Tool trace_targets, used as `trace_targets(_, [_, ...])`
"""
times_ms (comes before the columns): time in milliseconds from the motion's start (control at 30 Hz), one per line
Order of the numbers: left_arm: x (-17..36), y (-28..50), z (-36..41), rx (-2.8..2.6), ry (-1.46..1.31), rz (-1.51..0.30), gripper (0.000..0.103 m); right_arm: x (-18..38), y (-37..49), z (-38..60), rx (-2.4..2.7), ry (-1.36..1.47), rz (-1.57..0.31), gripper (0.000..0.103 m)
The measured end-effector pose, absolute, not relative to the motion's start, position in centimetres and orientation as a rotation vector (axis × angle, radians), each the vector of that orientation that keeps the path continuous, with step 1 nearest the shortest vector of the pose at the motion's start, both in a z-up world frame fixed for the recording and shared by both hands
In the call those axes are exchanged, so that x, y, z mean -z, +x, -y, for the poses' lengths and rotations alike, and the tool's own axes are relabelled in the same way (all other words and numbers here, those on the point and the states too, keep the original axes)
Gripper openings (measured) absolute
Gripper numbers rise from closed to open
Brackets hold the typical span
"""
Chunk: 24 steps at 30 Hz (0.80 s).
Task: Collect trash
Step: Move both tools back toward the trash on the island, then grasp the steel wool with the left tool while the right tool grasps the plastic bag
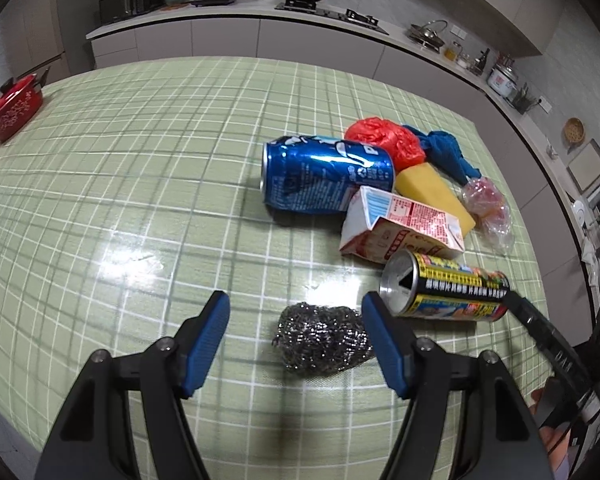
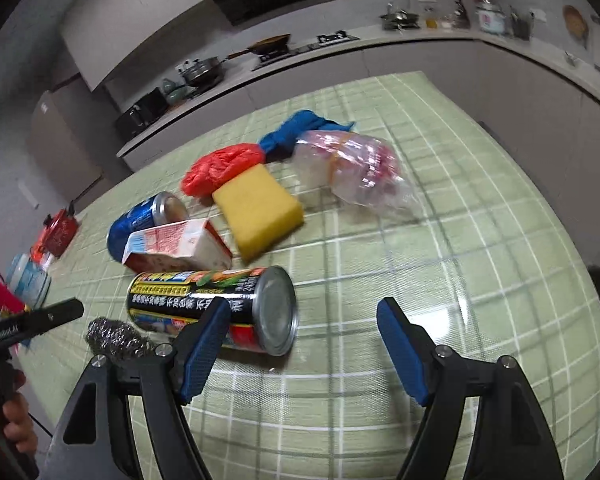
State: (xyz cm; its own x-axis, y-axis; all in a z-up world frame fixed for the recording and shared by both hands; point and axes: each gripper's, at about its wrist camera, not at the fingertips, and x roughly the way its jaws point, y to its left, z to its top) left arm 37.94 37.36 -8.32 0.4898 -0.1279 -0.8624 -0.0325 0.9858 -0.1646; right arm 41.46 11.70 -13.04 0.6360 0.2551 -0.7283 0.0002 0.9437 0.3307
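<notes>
On the green checked desk: a heap of trash, bunched toward the right half in the left wrist view.

Left tongs: released, blue pads spread wide, hovering over the steel wool scourer (scourer lying between the pads, touched by neither as far as can be told).

Right tongs: likewise released, nothing between the pads but bare desk; left pad just in front of the black-and-yellow can, contact impossible to tell.

Black-and-yellow can lying on its side, just right of the scourer in the left wrist view. Behind it, touching or nearly so: a crushed pink-and-white carton. Beyond that: a blue can on its side, a yellow sponge, a crumpled red bag, a blue cloth and a clear plastic wrapper (all pressed close together).

Far left edge of the desk: a red pot, well apart from the heap.

Lower left of the right wrist view: a hand gripping the other tool's handle.
</notes>
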Motion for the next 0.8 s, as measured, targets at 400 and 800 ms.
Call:
trace_targets(400, [10.0, 37.3, -35.3, 0.075, -0.181, -1.111, 0.07, 11.2, 44.2, -9.1, -0.164, 0.357, -0.828, 0.077])
trace_targets(800, [12.5, 37.2, -34.9, 0.031, -0.167, -1.105, 0.07, 12.5, 44.8, -8.6, -0.2, 0.368, -0.859, 0.077])
